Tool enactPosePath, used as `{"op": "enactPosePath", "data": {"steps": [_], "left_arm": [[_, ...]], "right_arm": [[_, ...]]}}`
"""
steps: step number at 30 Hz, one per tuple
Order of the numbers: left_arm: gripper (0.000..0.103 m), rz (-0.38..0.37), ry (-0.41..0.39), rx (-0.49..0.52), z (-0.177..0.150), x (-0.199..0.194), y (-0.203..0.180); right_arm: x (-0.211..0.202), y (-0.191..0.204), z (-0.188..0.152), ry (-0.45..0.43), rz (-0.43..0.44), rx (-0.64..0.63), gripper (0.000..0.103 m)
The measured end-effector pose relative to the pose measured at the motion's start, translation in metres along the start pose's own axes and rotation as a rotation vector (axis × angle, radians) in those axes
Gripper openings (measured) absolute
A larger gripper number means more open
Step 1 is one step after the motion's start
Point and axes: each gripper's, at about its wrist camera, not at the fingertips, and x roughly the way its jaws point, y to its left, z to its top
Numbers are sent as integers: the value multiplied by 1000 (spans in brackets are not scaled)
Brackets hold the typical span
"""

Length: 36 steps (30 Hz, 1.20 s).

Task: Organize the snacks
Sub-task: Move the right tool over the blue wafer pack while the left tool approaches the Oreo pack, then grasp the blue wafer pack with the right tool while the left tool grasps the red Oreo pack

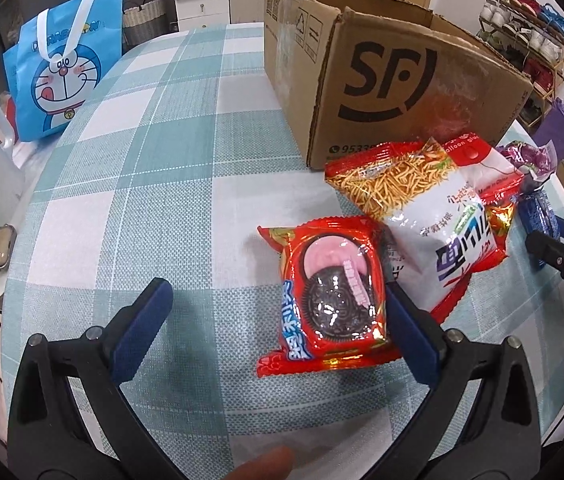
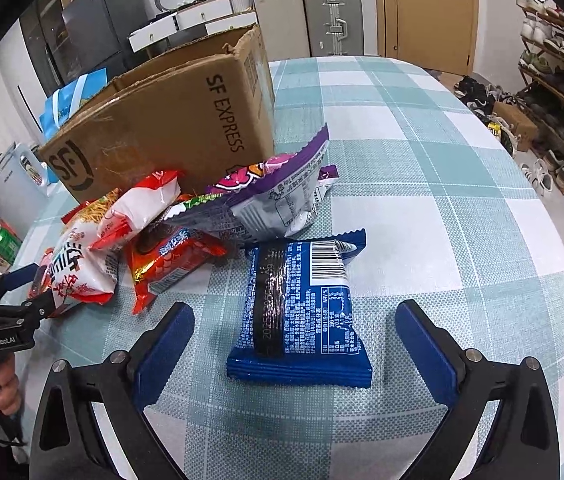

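My left gripper had its blue-padded jaws spread wide, the glossy red cookie packet lying flat just inside its right finger on the woven checked tablecloth. My right gripper gaped too, the crinkly blue packet lying barcode-up between its fingers, untouched. Beyond both sat the open corrugated cardboard box.

Both wrist views low, sharing cardboard box.
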Motion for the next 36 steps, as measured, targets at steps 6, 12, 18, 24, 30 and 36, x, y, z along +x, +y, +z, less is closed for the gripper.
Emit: {"op": "enactPosePath", "data": {"steps": [6, 12, 18, 24, 30, 36], "left_arm": [[103, 4, -1, 4, 0, 0, 0], [103, 1, -10, 8, -1, 0, 0], [103, -1, -22, 12, -4, -2, 0], [95, -11, -24, 18, -6, -6, 0], [54, -41, -56, 47, -10, -17, -3], [41, -84, -66, 23, -11, -24, -1]], "right_arm": [[-2, -1, -3, -18, 11, -8, 100], [-10, -5, -6, -45, -23, -6, 75], [-17, -15, -7, -54, 11, 34, 49], [-24, -17, -12, -81, 46, 65, 44], [-36, -19, -18, -120, 66, 89, 44], [-52, -18, -24, -167, 78, 102, 44]]}}
